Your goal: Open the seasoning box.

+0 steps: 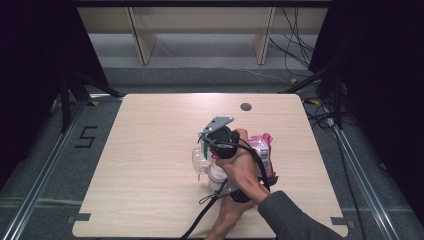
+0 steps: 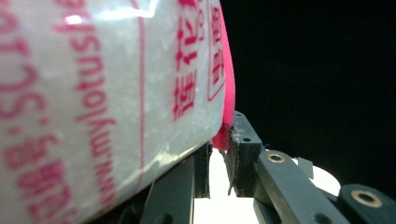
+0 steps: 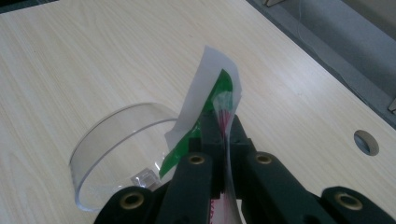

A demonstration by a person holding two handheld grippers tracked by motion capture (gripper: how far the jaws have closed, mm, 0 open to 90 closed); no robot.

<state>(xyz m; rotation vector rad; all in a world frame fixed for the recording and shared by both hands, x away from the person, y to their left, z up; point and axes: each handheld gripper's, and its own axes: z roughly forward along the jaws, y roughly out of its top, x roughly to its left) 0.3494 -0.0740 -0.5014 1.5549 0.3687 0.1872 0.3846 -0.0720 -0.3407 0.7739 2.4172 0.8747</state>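
A translucent bag with pink print (image 1: 262, 147) lies right of centre on the table. In the left gripper view the bag (image 2: 93, 93) looms close, and my left gripper (image 2: 223, 135) is shut on its pink edge. My right gripper (image 3: 223, 123) is shut on a white and green label (image 3: 210, 84) together with a strip of clear film. It hangs just above a clear round plastic container (image 3: 116, 135). In the high view the right gripper (image 1: 206, 145) sits over that container (image 1: 200, 161), held by a hand whose arm crosses over the other hand.
The light wooden table (image 1: 150, 150) has a round cable hole (image 1: 245, 106) near its far edge, and the same hole (image 3: 366, 142) appears in the right gripper view. Dark stands and cables flank the table on the grey floor.
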